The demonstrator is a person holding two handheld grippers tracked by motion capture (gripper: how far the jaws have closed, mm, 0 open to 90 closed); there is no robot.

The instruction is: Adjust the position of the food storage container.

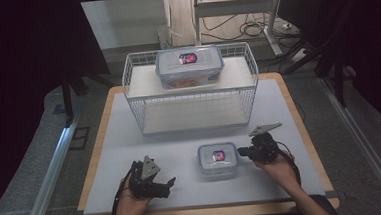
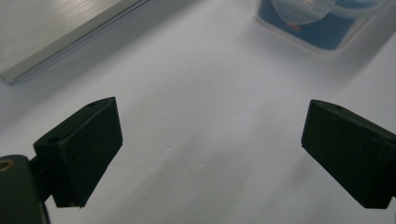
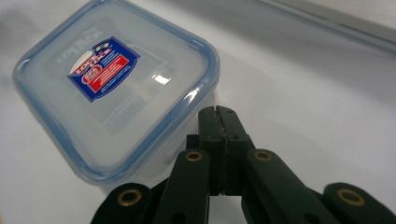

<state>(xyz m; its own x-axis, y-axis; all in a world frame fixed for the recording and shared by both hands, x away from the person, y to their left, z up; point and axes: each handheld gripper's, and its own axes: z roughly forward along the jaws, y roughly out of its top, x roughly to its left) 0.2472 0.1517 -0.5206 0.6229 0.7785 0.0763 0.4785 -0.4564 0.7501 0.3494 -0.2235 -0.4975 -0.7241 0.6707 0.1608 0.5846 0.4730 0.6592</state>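
**Nudging the small box, big one's already shelved**

Looking at where this stands: the large clear plastic container with a blue-rimmed lid [image 1: 189,66] already sits on the top shelf of the white wire rack [image 1: 137,93], so I'd call that half done. The small clear plastic container with a blue-rimmed lid and red-blue sticker [image 1: 218,159] is on the pale grey table mat [image 1: 180,143] in front of the rack, well apart from it, so it's not stowed yet.

The right gripper [image 3: 217,112] has its jaws pressed together with nothing between them, tips just beside or touching the small container's side wall, can't tell which. The left gripper [image 1: 169,183] rests on the mat off to the small container's other side, jaws spread wide and empty.

My guess is the small box still needs grabbing and lifting to the rack.
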